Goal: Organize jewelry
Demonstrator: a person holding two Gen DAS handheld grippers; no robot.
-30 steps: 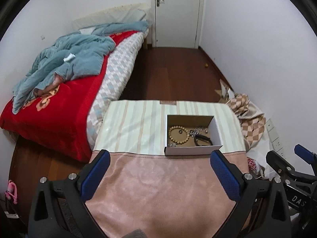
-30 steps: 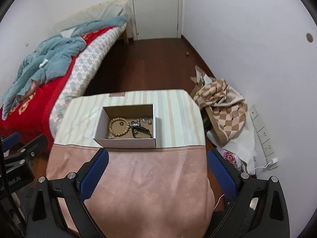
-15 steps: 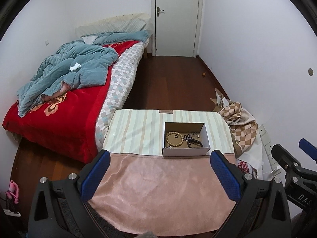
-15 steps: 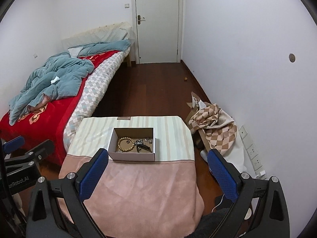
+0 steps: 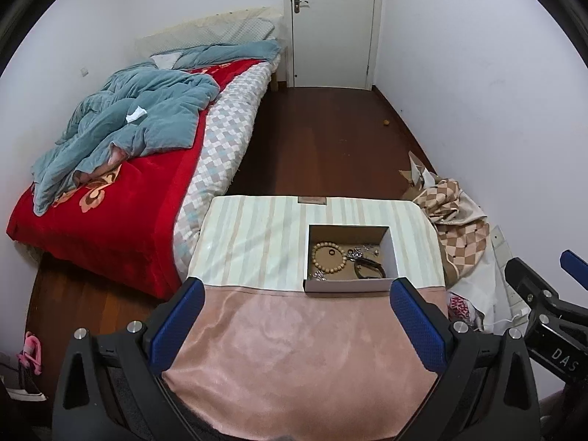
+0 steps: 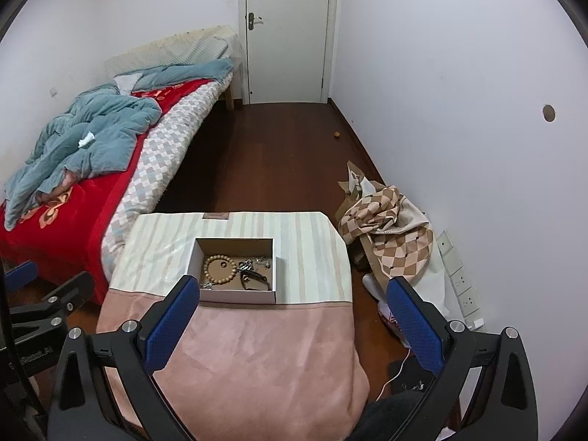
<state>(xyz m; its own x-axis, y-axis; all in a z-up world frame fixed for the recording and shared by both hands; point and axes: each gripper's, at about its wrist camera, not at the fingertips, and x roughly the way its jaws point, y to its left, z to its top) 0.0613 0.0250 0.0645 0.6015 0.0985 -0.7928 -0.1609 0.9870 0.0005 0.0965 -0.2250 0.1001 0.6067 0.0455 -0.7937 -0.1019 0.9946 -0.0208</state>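
Left wrist: jewelry (image 5: 343, 259) all in box (image 5: 351, 286) mid-table (image 5: 257, 242); left gripper (image 5: 297, 316), right gripper (image 6: 290, 312) both spread, empty; progress unclear.

Open cardboard box (image 5: 351, 284) holds bead bracelet (image 5: 329, 256) (left); tangled trinkets (image 5: 362, 253).

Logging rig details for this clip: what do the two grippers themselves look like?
The left gripper and the right gripper both have black angular frames with silver bolts and blue dimpled finger pads. White lettering, partly legible, marks the right gripper's body.
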